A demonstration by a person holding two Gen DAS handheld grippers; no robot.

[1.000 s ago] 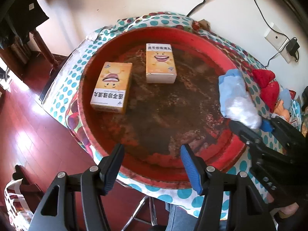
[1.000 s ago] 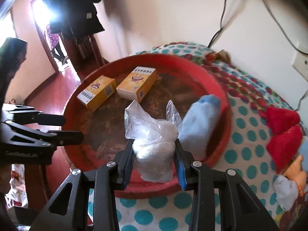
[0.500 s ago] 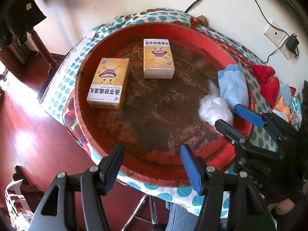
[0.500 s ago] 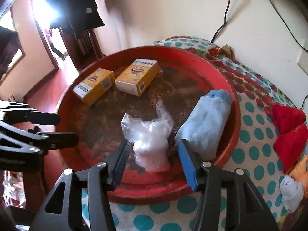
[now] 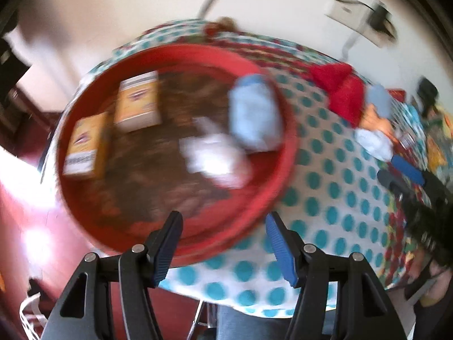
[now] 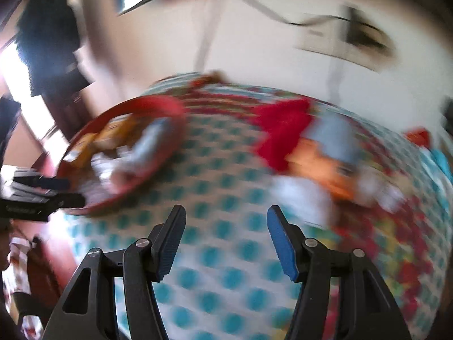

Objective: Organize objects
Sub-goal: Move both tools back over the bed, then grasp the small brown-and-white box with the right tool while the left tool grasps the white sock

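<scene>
Nearest in each wrist view stand two gripper fingers with blue pads. Those of the left gripper are spread wide with nothing between them, over the near rim of the red tray, which serves as the landmark. The right gripper has just been opening its jaws; they too hold nothing and hang above the dotted tablecloth, to the right of the tray.

Inside the tray lie four things. One crumpled clear plastic bag sits near the tray's middle, toward its right side. One pale blue cloth bundle lies just beyond the bag, against the right rim. Two orange boxes rest on the tray's left half: one close to the left rim, the other just beyond it, toward the far side.

Outside the tray, on the cloth to its right, one red fabric piece lies with other soft items beside it, too blurred to count or name. Beyond the tray, one wall socket with a plug sits on the pale wall.
</scene>
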